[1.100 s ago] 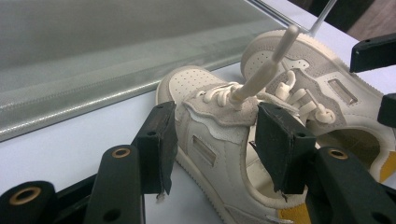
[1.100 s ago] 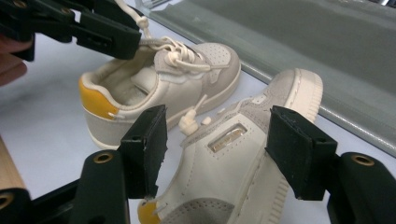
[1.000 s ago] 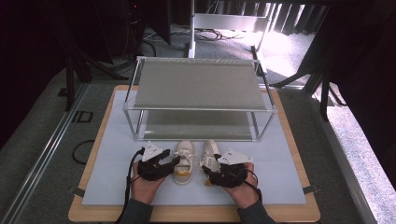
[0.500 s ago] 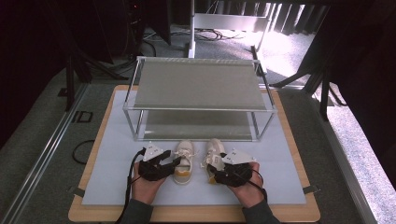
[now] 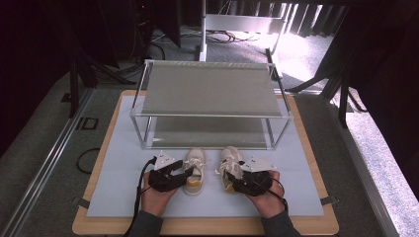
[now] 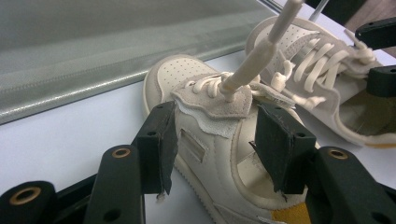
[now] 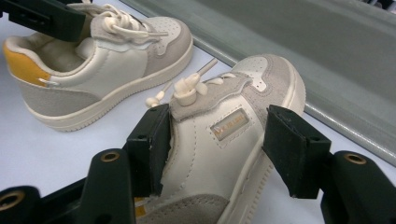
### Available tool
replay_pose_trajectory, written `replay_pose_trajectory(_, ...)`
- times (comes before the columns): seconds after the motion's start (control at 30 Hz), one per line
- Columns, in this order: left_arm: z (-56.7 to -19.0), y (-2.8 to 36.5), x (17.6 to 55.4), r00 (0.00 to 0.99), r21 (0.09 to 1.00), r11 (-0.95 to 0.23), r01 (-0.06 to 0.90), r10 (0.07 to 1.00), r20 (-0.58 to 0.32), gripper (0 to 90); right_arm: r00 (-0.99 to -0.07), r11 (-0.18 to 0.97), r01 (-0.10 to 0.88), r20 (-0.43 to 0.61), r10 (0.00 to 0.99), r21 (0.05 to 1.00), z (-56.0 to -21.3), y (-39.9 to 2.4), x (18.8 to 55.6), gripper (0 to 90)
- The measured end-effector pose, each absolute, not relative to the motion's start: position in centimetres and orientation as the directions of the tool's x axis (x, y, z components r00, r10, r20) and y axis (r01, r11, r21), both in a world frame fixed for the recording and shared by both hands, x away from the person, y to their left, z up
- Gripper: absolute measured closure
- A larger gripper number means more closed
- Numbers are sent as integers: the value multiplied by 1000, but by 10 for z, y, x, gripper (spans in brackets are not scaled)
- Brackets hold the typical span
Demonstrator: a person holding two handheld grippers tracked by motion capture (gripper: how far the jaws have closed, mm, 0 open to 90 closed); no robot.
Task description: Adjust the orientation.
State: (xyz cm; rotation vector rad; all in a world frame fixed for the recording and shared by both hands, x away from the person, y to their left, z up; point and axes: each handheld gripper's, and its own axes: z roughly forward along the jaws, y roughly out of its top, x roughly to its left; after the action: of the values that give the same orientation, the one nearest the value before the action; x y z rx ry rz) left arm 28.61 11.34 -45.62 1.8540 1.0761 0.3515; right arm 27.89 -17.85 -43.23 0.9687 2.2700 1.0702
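Cream leather and grey suede make up the two small lace-up sneakers with mustard-yellow heel tabs that are stood side by side on the pale blue mat of the wooden worktop (image 5: 316,224), low in the centre of the high view, just in front of a two-tier grey metal rack (image 5: 210,96).

The left sneaker (image 5: 194,170) is straddled at its collar by the left tool (image 5: 188,174). In the left gripper view the black pads are seen set against both sides of the shoe (image 6: 219,140) below the tongue, so it is judged to be grasped there.

The right sneaker (image 5: 230,167) lies between the jaws of the right tool (image 5: 231,177), whose jaws have just been closing. In the right gripper view one pad (image 7: 156,140) is seen against the shoe's side (image 7: 224,140), while the other pad (image 7: 292,149) is seen apart from it, so this tool is judged released, not yet clamped.

Each shoe's long axis is seen running from heel, at the bottom of the frame, to toe, pointed at the rack's lower shelf. Each shoe is nearest its own hand, and the shelf lies straight ahead of both toes, so a forward slide along that axis is what the coming move is judged to turn on.
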Motion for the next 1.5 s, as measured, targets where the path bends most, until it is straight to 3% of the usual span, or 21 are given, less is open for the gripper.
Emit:
replay_pose_trajectory(0.13, -459, 112, 288, 573, 820, -192, 539, 797, -190, 492, -649, 444, 411, -86, 756, 796, -433, -182, 280, 417)
replay_pose_trajectory(0.23, -459, 111, 288, 573, 818, -198, 540, 799, -185, 494, -626, 445, 430, -96, 774, 785, -436, -187, 282, 484)
replay_pose_trajectory(0.33, -460, 111, 290, 571, 815, -199, 544, 799, -186, 498, -607, 411, 452, -65, 792, 792, -438, -197, 283, 546)
replay_pose_trajectory(0.87, -465, 109, 294, 571, 803, -197, 562, 795, -205, 536, -533, 293, 558, 64, 844, 776, -450, -223, 289, 680)
replay_pose_trajectory(1.0, -465, 111, 295, 567, 801, -192, 568, 796, -211, 583, -524, 255, 568, 104, 845, 783, -451, -221, 289, 700)
replay_pose_trajectory(1.5, -465, 100, 293, 602, 802, -217, 556, 771, -208, 588, -528, 244, 553, 110, 842, 797, -454, -190, 287, 701)
